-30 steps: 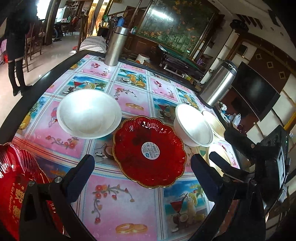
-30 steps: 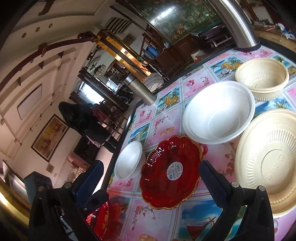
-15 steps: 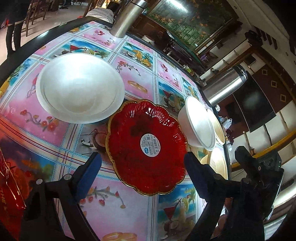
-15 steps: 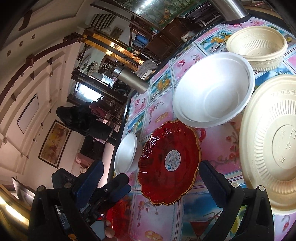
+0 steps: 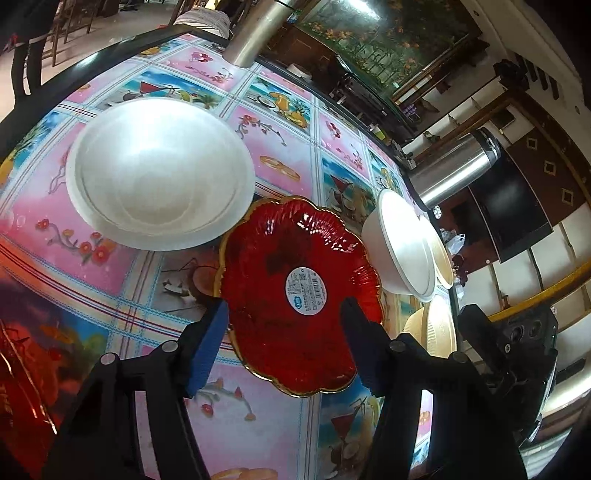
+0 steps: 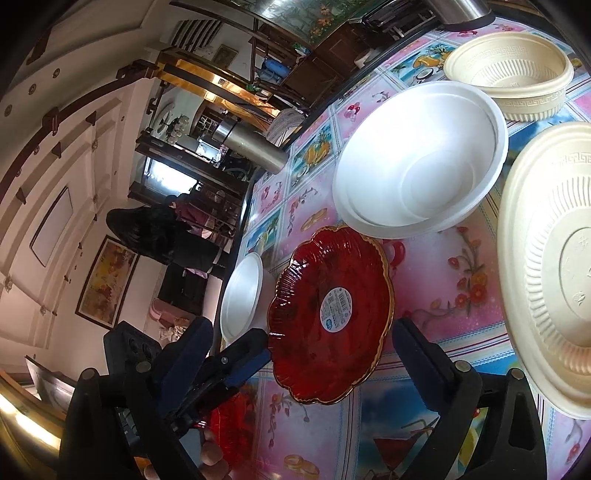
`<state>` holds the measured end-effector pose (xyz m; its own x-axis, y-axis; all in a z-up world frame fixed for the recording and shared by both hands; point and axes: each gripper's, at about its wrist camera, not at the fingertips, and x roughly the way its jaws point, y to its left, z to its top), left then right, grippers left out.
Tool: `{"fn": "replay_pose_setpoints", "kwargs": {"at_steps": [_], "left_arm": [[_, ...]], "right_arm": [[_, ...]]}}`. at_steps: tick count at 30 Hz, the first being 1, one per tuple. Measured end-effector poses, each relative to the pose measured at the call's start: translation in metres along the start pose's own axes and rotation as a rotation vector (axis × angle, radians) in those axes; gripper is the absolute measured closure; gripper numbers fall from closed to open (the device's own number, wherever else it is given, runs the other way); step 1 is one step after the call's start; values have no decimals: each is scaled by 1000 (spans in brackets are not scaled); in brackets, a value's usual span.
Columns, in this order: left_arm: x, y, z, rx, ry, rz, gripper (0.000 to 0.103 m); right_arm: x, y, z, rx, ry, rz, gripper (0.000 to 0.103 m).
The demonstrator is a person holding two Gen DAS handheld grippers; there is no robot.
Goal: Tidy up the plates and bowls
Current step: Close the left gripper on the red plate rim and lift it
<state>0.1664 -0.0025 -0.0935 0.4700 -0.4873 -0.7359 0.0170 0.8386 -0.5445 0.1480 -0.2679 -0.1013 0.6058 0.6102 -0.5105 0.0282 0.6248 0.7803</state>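
A red scalloped plate (image 5: 299,291) with a gold rim and a round sticker lies in the middle of the table; it also shows in the right wrist view (image 6: 332,314). My left gripper (image 5: 284,332) is open, its fingers straddling the plate's near edge. My right gripper (image 6: 299,350) is open and empty, just short of the same plate. A white bowl (image 5: 159,173) sits left of the plate and another white bowl (image 6: 421,158) right of it. A cream plate (image 6: 554,266) and a cream bowl (image 6: 509,70) lie further right.
The table has a pink patterned cloth (image 5: 291,155). Two steel flasks (image 5: 454,166) (image 5: 258,33) stand at its far edges. A red glossy object (image 5: 18,369) lies at the near left. A person (image 6: 162,236) stands beyond the table.
My left gripper has moved forward and down onto the red plate and narrowed, its fingers now flanking the near rim. My right gripper has come closer to the plate.
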Motion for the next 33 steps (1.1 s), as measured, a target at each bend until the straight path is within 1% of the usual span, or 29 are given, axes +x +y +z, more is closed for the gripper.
{"fn": "replay_pose_setpoints", "kwargs": {"at_steps": [5, 8, 10, 12, 15, 16, 18, 20, 22, 23, 24, 26, 31, 32, 33], "left_arm": [[2, 12, 4, -46, 29, 24, 42], [9, 16, 6, -77, 56, 12, 42], [13, 15, 7, -78, 67, 10, 42], [17, 13, 8, -78, 79, 14, 42], [21, 13, 8, -83, 87, -1, 42], [23, 12, 8, -83, 89, -6, 42], [26, 12, 8, -85, 97, -19, 42], [29, 12, 7, -86, 102, -27, 42], [29, 14, 7, -91, 98, -33, 43], [28, 14, 7, -91, 95, -37, 44], [27, 15, 7, -93, 94, -40, 46], [26, 16, 8, -95, 94, -42, 51], [26, 20, 6, -99, 98, -48, 64], [26, 21, 6, -99, 96, -46, 65], [26, 21, 6, -101, 94, -46, 66]], "right_arm": [[5, -2, 0, 16, 25, -4, 5], [7, -3, 2, 28, 30, -10, 7], [7, -3, 5, 30, 26, -15, 8], [8, -4, 7, 33, 26, -29, 10], [11, -8, 9, 43, 35, -58, 11], [13, -10, 9, 48, 42, -69, 13], [17, -14, 10, 56, 51, -89, 19], [23, -17, 11, 55, 66, -112, 28], [29, -19, 12, 63, 76, -134, 31], [31, -21, 12, 66, 79, -143, 36], [33, -22, 12, 65, 83, -156, 40], [37, -23, 11, 58, 89, -179, 55], [42, -28, 9, 54, 90, -227, 73], [42, -30, 9, 55, 87, -235, 78], [41, -31, 9, 55, 85, -241, 79]]}}
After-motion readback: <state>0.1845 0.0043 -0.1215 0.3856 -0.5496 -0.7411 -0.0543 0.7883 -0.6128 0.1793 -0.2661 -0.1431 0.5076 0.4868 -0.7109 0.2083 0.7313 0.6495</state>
